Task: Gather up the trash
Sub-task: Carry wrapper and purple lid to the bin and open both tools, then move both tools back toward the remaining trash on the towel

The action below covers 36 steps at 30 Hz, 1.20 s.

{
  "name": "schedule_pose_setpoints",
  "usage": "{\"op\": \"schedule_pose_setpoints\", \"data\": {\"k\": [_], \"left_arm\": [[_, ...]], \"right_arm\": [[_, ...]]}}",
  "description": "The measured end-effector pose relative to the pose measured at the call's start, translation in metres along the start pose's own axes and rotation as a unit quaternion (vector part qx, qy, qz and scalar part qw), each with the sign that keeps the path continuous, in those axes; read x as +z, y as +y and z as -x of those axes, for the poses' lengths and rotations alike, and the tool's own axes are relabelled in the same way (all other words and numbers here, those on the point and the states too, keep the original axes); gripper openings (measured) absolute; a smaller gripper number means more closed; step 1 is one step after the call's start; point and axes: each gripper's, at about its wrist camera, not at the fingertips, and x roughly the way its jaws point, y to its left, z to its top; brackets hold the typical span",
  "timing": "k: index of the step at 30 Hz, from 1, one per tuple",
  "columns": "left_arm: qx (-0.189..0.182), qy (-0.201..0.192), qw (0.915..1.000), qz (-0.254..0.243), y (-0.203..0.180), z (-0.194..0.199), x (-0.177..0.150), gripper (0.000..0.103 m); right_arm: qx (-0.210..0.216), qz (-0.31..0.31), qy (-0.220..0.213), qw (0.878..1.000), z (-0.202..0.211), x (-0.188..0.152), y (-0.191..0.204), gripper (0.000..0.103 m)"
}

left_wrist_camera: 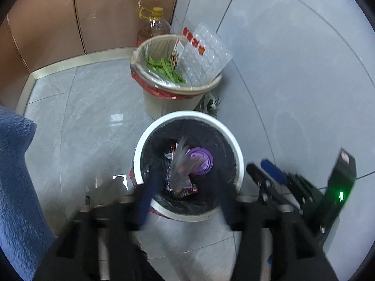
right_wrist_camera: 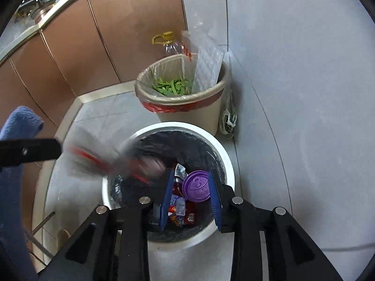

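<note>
Inside white bin (right_wrist_camera: 228, 164), purple lid (right_wrist_camera: 196, 185).

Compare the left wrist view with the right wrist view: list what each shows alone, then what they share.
Left wrist only: the right gripper from the side, with a green light on its body, and the oil bottle seen nearly whole.

Right wrist only: a countertop with metal cookware above the cabinets, and a blurred red-and-white wrapper above the white bin's rim.

Both: the white bin with the purple lid, the beige bin with green scraps, and blue cloth.
</note>
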Motion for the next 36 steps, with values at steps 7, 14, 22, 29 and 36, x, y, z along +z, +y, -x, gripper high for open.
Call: {"op": "schedule_pose_setpoints", "data": {"k": [7, 14, 22, 29, 36], "left_arm": [[-0.021, -0.046, 0.9987, 0.007, -0.009, 0.050, -0.015, 0.053], [0.010, -0.129, 0.9913, 0.023, 0.004, 0.145, -0.054, 0.052], [0.050, -0.212, 0.9751, 0.041, 0.042, 0.264, -0.118, 0.052], [0.090, -0.279, 0.9548, 0.052, 0.074, 0.359, -0.184, 0.052], [0.133, -0.325, 0.9346, 0.058, 0.107, 0.434, -0.247, 0.052]], "right_arm": [[0.006, 0.010, -0.027, 1.000, 0.052, -0.012, 0.011, 0.031], [0.035, 0.035, -0.069, 0.996, 0.117, -0.014, 0.048, 0.031], [0.091, 0.055, -0.140, 0.984, 0.217, -0.006, 0.097, 0.036], [0.151, 0.100, -0.198, 0.963, 0.313, -0.015, 0.152, 0.036], [0.192, 0.151, -0.237, 0.940, 0.385, -0.030, 0.197, 0.038]]}}
